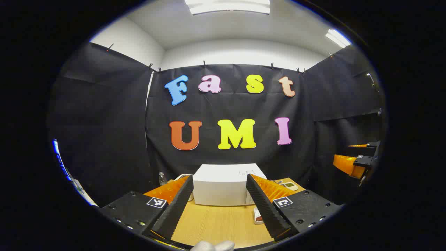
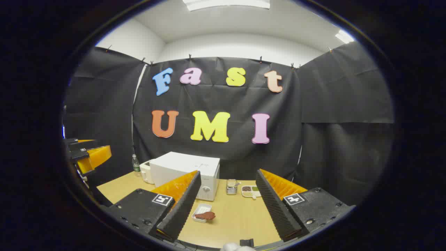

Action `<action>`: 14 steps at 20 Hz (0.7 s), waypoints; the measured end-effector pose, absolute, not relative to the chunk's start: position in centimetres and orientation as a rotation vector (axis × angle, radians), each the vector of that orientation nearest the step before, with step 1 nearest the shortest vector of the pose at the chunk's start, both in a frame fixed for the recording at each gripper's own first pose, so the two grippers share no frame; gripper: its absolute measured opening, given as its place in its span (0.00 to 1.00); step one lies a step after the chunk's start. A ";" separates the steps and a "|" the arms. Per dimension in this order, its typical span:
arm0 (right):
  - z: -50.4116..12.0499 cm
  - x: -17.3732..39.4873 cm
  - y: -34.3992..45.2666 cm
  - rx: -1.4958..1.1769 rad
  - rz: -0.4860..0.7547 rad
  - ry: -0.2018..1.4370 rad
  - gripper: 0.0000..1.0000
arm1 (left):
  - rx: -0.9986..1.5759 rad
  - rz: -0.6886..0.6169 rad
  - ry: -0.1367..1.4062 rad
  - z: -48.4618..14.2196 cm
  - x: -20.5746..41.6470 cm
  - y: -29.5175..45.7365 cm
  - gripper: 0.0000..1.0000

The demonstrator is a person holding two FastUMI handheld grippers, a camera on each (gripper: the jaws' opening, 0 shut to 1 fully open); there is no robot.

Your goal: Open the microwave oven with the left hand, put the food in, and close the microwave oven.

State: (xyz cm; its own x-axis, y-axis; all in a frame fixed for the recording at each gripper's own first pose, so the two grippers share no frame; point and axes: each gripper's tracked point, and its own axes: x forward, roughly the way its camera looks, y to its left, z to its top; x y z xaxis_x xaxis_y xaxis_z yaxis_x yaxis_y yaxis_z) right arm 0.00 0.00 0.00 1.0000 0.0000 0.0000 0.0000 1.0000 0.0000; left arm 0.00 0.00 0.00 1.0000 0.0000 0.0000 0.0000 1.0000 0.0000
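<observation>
Wooden table [image 2: 240,223] carries a white microwave [image 2: 190,174] at the back w/ door closed. In left gripper view the microwave [image 1: 223,190] sits straight ahead, between and beyond the left gripper [image 1: 219,209], jaws wide, holding nothing. Right gripper [image 2: 226,212] also wide, empty. Small white tray w/ brown food [image 2: 205,215] lies on table in front of microwave, just beside right gripper's left finger, not touching. Further back: metal container [image 2: 231,186], small divided dish [image 2: 251,190].
</observation>
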 end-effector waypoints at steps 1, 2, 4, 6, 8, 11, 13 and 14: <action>0.0 0.1 -0.3 0.001 -0.010 0.000 1.00 | 0.002 -0.004 0.003 -0.2 0.2 -0.1 0.95; -0.1 0.0 -0.5 0.004 -0.014 0.003 1.00 | 0.001 -0.013 0.009 -0.3 0.3 -0.4 0.95; -0.1 0.0 -0.8 0.014 -0.023 0.002 0.91 | 0.003 -0.027 0.005 -0.1 0.5 -0.8 0.95; -0.1 0.1 -1.1 0.016 -0.028 0.002 1.00 | 0.009 -0.033 0.003 0.0 0.7 -1.0 0.95; -0.2 0.2 -1.1 0.013 -0.027 0.006 1.00 | 0.001 -0.044 0.006 0.1 1.0 -1.5 0.95; 0.1 0.4 -1.0 0.006 -0.023 0.003 1.00 | -0.004 -0.047 0.007 0.3 1.2 -1.5 0.95; 0.5 0.5 -1.0 -0.002 -0.023 -0.002 0.91 | -0.002 -0.043 0.010 0.1 1.3 -1.3 0.95; 0.5 0.6 -0.9 -0.003 -0.020 -0.001 1.00 | -0.004 -0.041 0.011 0.1 1.4 -1.3 0.95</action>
State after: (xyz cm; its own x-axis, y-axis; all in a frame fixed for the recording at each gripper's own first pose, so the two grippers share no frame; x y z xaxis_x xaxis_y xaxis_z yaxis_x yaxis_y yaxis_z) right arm 0.62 -0.95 0.45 0.9998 -0.0204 0.0005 0.0204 0.9998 -0.0028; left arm 1.44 -1.25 0.11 0.9991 -0.0408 -0.0104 0.0407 0.9992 -0.0046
